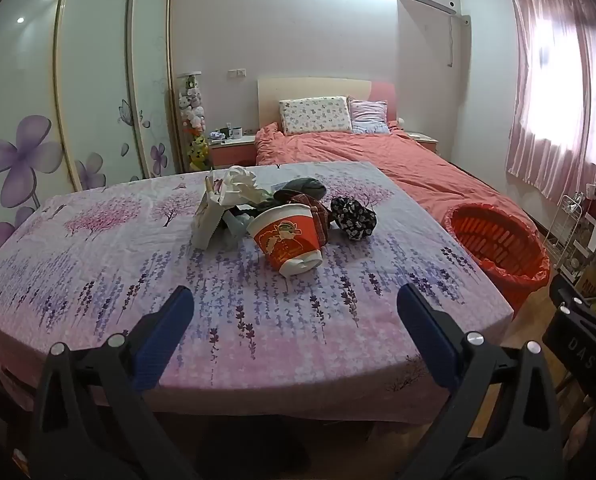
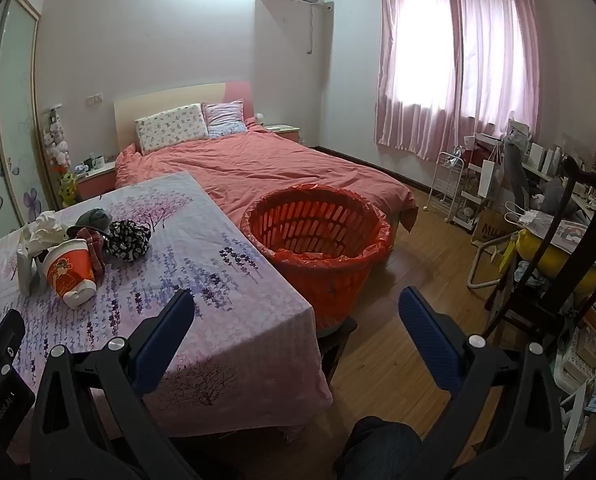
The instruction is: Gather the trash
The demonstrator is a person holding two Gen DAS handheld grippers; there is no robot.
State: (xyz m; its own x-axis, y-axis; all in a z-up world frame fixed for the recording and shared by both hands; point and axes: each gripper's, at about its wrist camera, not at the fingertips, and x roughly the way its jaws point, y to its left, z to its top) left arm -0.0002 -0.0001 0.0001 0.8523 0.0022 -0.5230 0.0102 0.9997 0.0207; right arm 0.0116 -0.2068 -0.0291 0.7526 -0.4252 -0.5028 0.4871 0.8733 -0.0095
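Observation:
A tipped red-and-white paper cup (image 1: 288,238) (image 2: 71,272) lies on the flowered tablecloth (image 1: 178,280) amid a pile: crumpled white tissue (image 1: 238,186) (image 2: 42,228), a white carton (image 1: 208,220), a grey cloth (image 1: 304,188), a plaid cloth (image 1: 318,216) and a black flowered cloth (image 1: 354,216) (image 2: 130,238). An orange bin (image 1: 494,244) (image 2: 318,236) lined with a red bag stands at the table's right edge. My left gripper (image 1: 294,300) is open and empty, short of the cup. My right gripper (image 2: 296,304) is open and empty, over the table's right corner, near the bin.
A bed with a salmon cover (image 2: 266,168) lies behind the table and bin. A wardrobe (image 1: 78,100) stands on the left. A dark wooden chair (image 2: 558,248), a white rack (image 2: 446,184) and cluttered shelves crowd the right. Wooden floor (image 2: 410,280) lies beside the bin.

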